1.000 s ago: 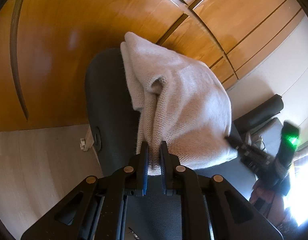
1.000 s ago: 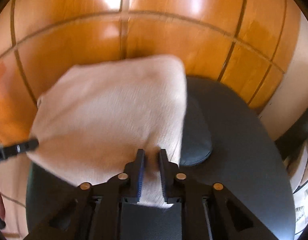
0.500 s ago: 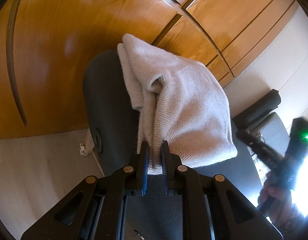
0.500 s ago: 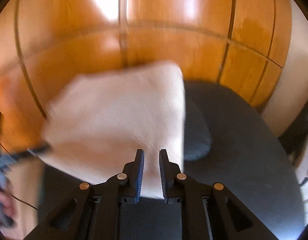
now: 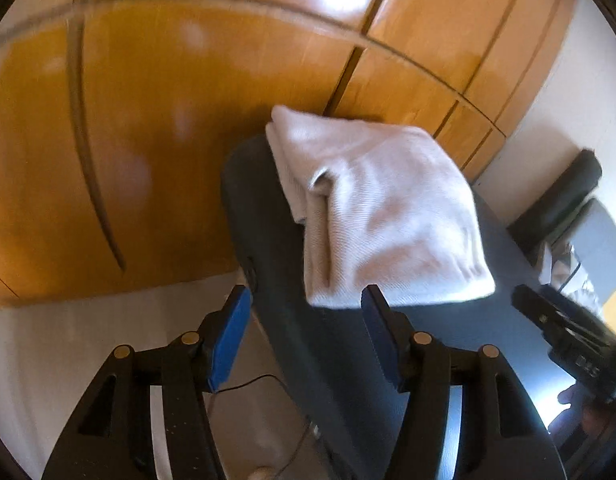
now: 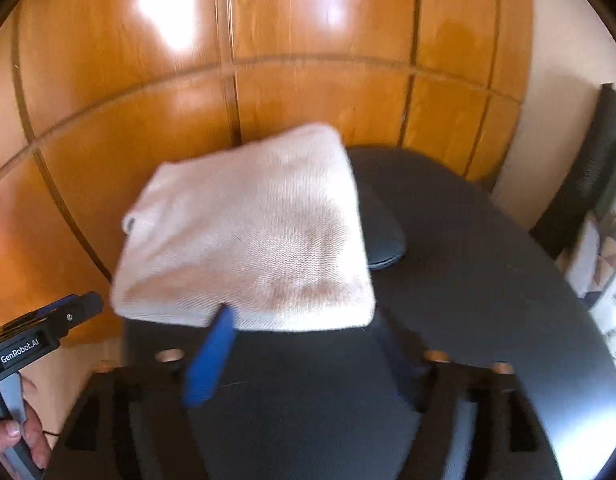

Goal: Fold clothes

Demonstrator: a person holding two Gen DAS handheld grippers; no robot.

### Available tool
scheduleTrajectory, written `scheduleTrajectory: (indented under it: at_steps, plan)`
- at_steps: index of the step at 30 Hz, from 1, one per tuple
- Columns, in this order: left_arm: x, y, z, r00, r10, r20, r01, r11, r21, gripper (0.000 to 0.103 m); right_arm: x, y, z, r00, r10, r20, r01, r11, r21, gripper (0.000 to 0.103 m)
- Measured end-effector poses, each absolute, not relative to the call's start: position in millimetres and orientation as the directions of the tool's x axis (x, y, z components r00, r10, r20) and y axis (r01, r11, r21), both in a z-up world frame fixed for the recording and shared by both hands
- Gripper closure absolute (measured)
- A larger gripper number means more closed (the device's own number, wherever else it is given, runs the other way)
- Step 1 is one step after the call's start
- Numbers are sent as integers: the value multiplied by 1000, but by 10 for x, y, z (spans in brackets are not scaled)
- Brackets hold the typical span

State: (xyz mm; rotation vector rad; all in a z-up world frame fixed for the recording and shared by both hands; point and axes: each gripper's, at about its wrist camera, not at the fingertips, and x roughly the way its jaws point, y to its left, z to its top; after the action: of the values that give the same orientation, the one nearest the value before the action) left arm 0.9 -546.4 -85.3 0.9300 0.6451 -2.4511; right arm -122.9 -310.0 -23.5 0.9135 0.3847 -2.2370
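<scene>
A folded cream knit sweater lies on the dark seat of a chair. My left gripper hovers just short of the sweater's near edge. Its jaws are opening, and the blue pads touch no cloth. In the right wrist view the sweater lies flat on the chair. My right gripper is blurred, its jaws opening wide at the sweater's front edge with nothing gripped. Each view catches the other gripper off to the side: the left gripper and the right gripper.
Glossy wooden wardrobe doors stand right behind the chair. A black armrest and clutter lie to the right. Pale floor with a thin cable shows left of the seat. A small dark pad sits beside the sweater. A hand holds the left gripper's handle.
Both grippers were shut on the sweater's near edge and have now let go. Both have pulled back and up, so the sweater looks smaller and lies flat on the seat.
</scene>
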Motion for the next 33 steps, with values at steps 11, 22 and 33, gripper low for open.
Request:
scheduleTrajectory:
  at_steps: [11,22,33]
  plan:
    - [755,-5127,-226,-682,-348,-644,577,-796,-181,24,-580,-2517,342,-544,-507,-669,632,-772,71,15]
    - [867,-4848,4,-633,-427,-646,590,-806,-45,20,-76,-2553,662,-603,-512,-612,648,-761,-1,15]
    - [911,-4769,36,-648,-415,-639,573,-818,-49,21,74,-2620,670,-594,-498,-631,647,-763,-7,15]
